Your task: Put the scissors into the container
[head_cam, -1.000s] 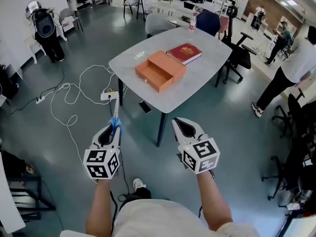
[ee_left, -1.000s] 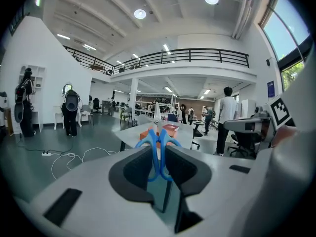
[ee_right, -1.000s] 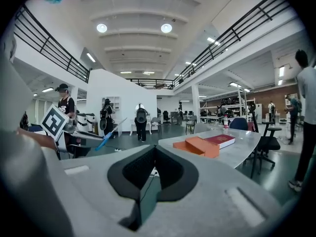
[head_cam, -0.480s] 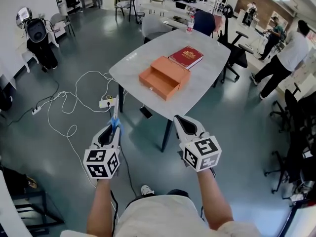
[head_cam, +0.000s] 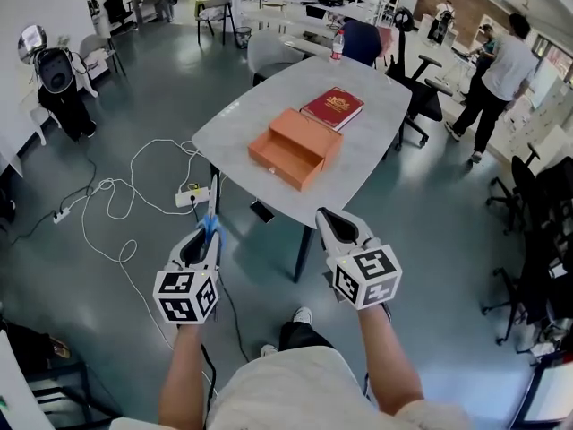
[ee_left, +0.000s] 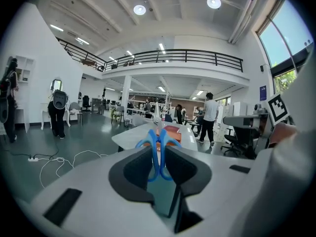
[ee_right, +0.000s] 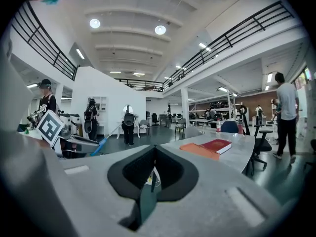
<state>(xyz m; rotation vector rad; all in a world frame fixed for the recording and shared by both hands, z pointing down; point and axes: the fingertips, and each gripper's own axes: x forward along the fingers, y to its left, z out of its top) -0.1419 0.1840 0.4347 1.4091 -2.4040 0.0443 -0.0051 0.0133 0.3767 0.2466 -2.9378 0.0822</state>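
Scissors [head_cam: 212, 215] with blue handles stick out forward from my left gripper [head_cam: 208, 231], which is shut on the handles; the blades point toward the table. In the left gripper view the blue handles [ee_left: 159, 149] sit pinched between the jaws of that left gripper [ee_left: 159, 152]. An orange drawer-like container [head_cam: 295, 147] stands open on the grey table [head_cam: 251, 106], well ahead of both grippers. My right gripper [head_cam: 328, 219] hangs level with the left, shut and empty, over the floor. The right gripper [ee_right: 154, 151] looks toward the container [ee_right: 197, 150].
A red book [head_cam: 332, 107] lies behind the container and a bottle [head_cam: 337, 47] stands at the table's far end. White cables and a power strip [head_cam: 192, 195] lie on the floor left of the table. Office chairs [head_cam: 421, 92] and a standing person [head_cam: 493, 77] are at the right.
The whole view has shifted as the person walks: the table and container sit slightly lower in the head view. Both grippers keep their pose. The person at the right has moved farther off.
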